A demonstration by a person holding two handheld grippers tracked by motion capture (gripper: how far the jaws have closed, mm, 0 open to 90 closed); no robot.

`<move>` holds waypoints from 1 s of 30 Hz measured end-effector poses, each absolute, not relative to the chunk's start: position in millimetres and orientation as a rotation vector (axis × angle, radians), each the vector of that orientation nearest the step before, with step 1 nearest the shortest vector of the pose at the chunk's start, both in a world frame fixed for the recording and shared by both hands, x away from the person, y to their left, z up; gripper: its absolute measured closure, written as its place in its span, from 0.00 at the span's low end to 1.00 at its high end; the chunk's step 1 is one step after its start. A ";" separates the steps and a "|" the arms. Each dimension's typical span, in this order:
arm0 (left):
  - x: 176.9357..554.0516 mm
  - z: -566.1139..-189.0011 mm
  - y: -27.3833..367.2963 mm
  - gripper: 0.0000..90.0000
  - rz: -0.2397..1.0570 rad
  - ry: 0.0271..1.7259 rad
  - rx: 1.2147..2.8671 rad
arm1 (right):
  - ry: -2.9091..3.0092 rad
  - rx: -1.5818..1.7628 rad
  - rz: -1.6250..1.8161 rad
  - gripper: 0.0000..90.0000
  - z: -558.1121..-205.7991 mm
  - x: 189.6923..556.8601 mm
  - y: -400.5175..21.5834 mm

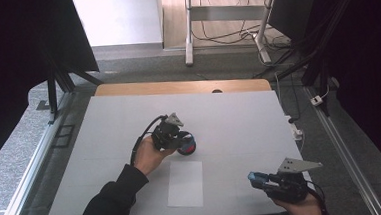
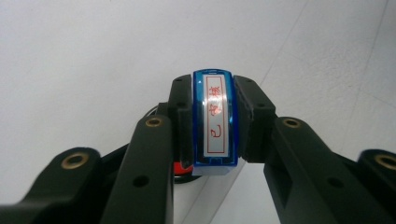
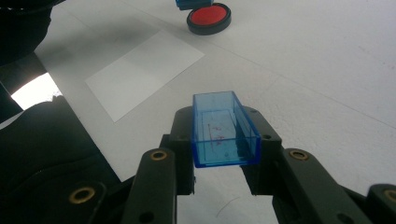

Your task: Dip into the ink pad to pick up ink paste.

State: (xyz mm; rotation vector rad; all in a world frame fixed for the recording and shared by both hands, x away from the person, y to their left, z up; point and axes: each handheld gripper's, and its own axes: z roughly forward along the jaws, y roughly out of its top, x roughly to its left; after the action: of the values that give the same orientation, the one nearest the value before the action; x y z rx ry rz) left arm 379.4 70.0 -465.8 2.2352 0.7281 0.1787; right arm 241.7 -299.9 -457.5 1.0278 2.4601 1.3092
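A blue stamp [image 2: 215, 135] with a white label and red characters is clamped between the jaws of my left gripper [image 2: 214, 93]. It hangs just over a round red ink pad [image 1: 188, 146] in a black case, whose red edge [image 2: 180, 166] peeks out under the stamp. At mid table, my left gripper [image 1: 179, 137] is at the pad. My right gripper [image 1: 255, 179], near the front right edge, is shut on a clear blue stamp cap [image 3: 224, 130], its hollow side up. A white paper sheet [image 1: 185, 184] lies in front of the pad, between the two hands.
A white mat [image 1: 239, 114] covers the table, with a wooden strip [image 1: 177, 87] at the far edge. My dark left sleeve [image 3: 42, 140] lies beside the paper [image 3: 144, 70]. The ink pad [image 3: 208, 17] is far ahead in the right gripper view.
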 end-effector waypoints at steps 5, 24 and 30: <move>374.0 -459.6 71.3 0.78 0.171 0.714 2.222 | 2.462 1.027 1.311 0.76 -457.5 241.7 -299.9; 350.7 -439.1 82.9 0.78 0.107 0.655 2.161 | 2.464 1.022 1.311 0.76 -457.6 241.5 -299.0; 341.9 -432.2 86.5 0.78 0.094 0.634 2.143 | 2.465 1.021 1.310 0.76 -457.7 241.5 -298.9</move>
State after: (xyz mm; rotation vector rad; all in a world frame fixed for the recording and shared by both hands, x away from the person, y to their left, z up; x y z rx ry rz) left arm 341.9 86.5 -432.2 2.1428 0.6336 0.0943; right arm 241.5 -298.9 -457.7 1.0208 2.4653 1.3103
